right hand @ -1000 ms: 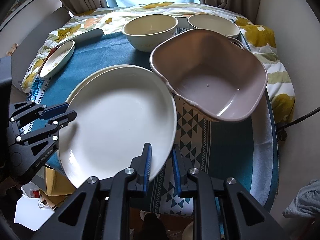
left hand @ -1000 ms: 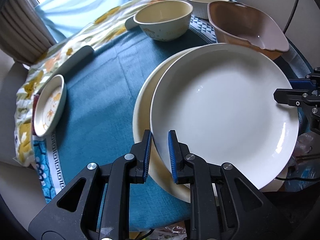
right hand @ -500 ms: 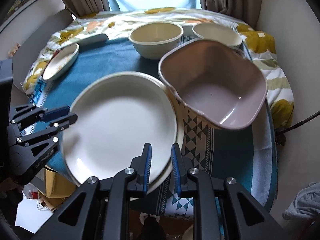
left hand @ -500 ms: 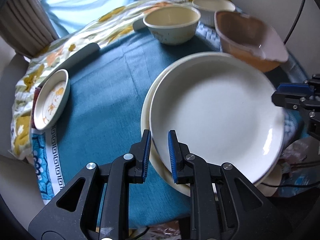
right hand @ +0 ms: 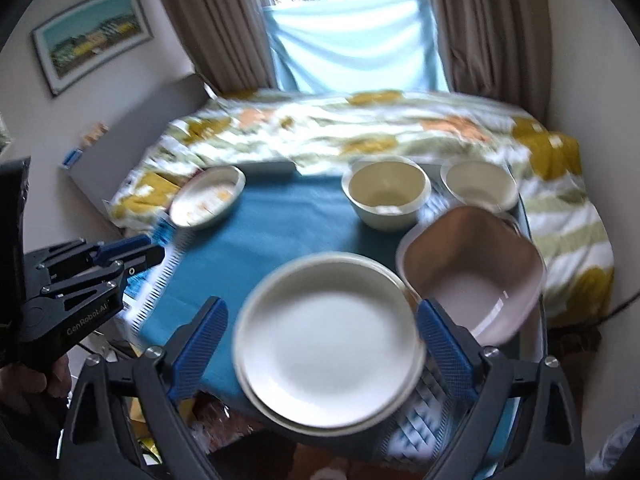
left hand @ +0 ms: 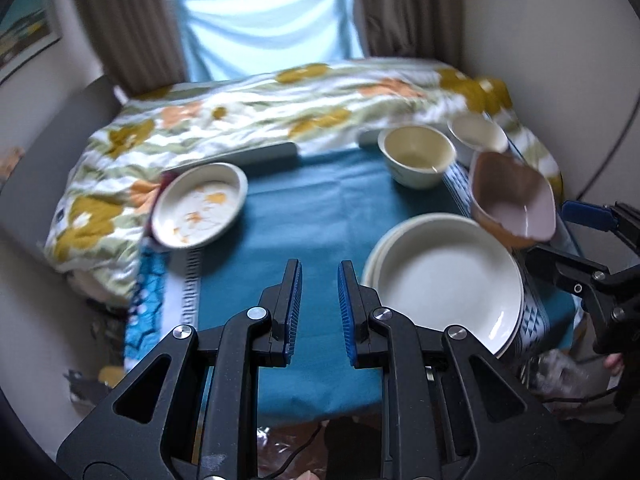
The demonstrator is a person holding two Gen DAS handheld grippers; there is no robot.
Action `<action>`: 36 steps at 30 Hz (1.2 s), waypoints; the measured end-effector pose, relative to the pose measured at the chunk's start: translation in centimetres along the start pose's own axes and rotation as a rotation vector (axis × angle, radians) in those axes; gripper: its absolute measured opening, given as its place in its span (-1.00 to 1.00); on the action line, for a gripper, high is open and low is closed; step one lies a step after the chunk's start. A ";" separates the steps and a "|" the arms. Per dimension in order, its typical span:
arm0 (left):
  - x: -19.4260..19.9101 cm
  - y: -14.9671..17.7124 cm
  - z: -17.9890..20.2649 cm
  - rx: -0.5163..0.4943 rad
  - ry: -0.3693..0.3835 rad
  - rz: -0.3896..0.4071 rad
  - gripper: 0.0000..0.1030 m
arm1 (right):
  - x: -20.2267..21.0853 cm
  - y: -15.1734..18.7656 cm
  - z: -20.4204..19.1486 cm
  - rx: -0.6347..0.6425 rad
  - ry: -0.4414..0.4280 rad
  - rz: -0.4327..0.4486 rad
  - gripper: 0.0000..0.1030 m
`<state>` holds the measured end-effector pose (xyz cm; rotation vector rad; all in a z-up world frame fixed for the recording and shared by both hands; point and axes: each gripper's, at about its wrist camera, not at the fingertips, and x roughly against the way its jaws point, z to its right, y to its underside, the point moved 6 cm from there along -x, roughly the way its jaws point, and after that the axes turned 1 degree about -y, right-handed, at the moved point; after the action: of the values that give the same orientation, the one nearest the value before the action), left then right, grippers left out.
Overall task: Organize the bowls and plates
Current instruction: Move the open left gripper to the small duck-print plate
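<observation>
Two white plates [right hand: 328, 356] are seen stacked, the upper one nested in the lower, at the near right edge of the tabletop [left hand: 320, 216], which is covered by a teal cloth. Just beside the stack, to its far right, a pinkish-brown bowl [right hand: 472, 276] is set, its rim tilted and close to the stack; whether it touches cannot be told. Behind it a cream bowl [right hand: 384, 196] and a smaller white bowl [right hand: 480, 184] are placed side by side. A small shallow dish with orange marks [left hand: 200, 204] is found at the far left edge, well apart from the stack.

The right gripper [right hand: 320, 344] is held with its blue-padded fingers spread wide, the stack being framed between them without contact. The left gripper [left hand: 319, 312] is held left of the stack over bare cloth, its fingers parted by a narrow gap and nothing being gripped.

A flowered bedcover [left hand: 280, 96] is seen beyond the tabletop, with curtains [right hand: 224, 24] at the window.
</observation>
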<state>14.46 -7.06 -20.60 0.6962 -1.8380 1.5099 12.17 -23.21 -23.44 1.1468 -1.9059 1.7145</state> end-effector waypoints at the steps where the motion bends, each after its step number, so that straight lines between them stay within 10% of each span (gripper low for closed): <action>1: 0.5 0.1 -0.7 0.017 -0.009 0.006 -0.69 | 0.1 -0.5 -0.7 0.010 -0.013 0.011 0.83; 14: 1.3 1.6 -12.2 0.257 -0.052 -0.024 -0.69 | -4.8 -5.2 -8.5 0.133 -0.122 0.019 0.84; 25: -7.9 2.2 -20.2 0.485 0.109 -0.186 -0.65 | -13.6 -9.7 -12.5 0.151 -0.138 -0.073 0.85; 27: -10.1 2.1 -21.4 0.511 0.139 -0.222 -0.12 | -15.5 -10.5 -13.1 0.149 -0.135 -0.088 0.85; 28: -10.9 2.0 -21.9 0.516 0.149 -0.231 0.90 | -16.3 -10.8 -13.4 0.148 -0.132 -0.096 0.85; 36: -17.0 1.1 -25.2 0.553 0.168 -0.290 0.99 | -22.8 -12.7 -14.6 0.138 -0.073 -0.180 0.85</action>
<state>28.42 17.83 -31.14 1.0044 -1.1348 1.8221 31.86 -1.17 -27.78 1.4049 -1.6874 1.7488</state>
